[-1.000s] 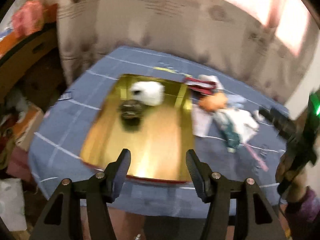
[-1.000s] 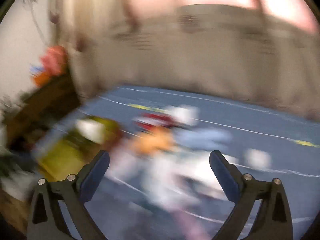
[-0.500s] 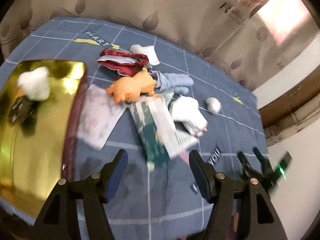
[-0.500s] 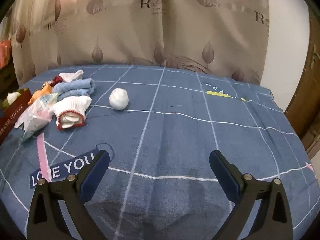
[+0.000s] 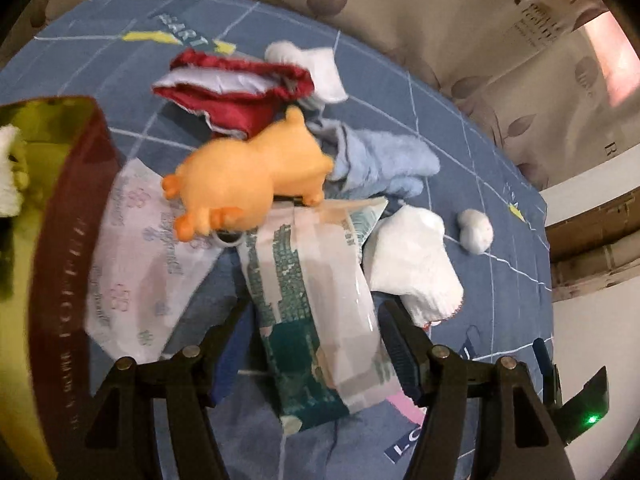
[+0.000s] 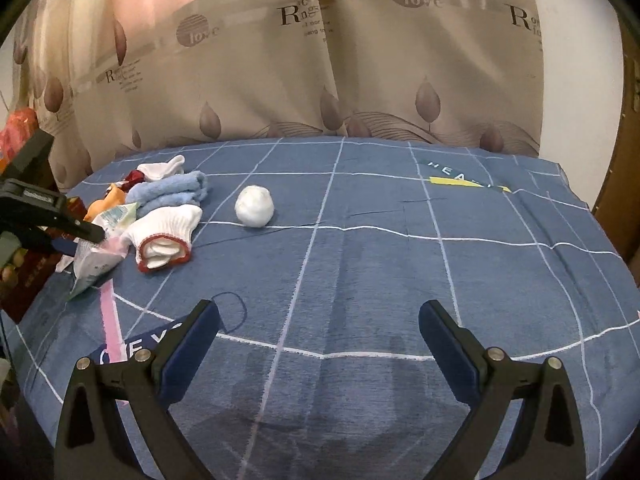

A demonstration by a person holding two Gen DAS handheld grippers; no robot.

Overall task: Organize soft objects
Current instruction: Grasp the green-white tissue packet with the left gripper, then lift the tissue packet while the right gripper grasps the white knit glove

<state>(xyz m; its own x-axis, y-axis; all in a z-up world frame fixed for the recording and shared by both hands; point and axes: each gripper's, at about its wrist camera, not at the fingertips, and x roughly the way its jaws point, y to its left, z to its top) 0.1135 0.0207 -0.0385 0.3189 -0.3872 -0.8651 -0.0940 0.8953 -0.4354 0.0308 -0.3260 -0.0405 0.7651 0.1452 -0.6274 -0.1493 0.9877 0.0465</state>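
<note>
I judge this the reach for a pick: my left gripper [image 5: 308, 340] hangs spread over the green-and-white plastic soft pack [image 5: 316, 312], lying between its fingers, pads apart from it. Its long axis runs straight away from the gripper toward the orange rubber pig [image 5: 248, 176]. Next I'd lower and close across its width. My right gripper [image 6: 320, 344] is spread, empty.

Dim warm indoor light, pink glow through curtain [image 6: 360, 60], fisheye-bent edges, slight blur.
</note>
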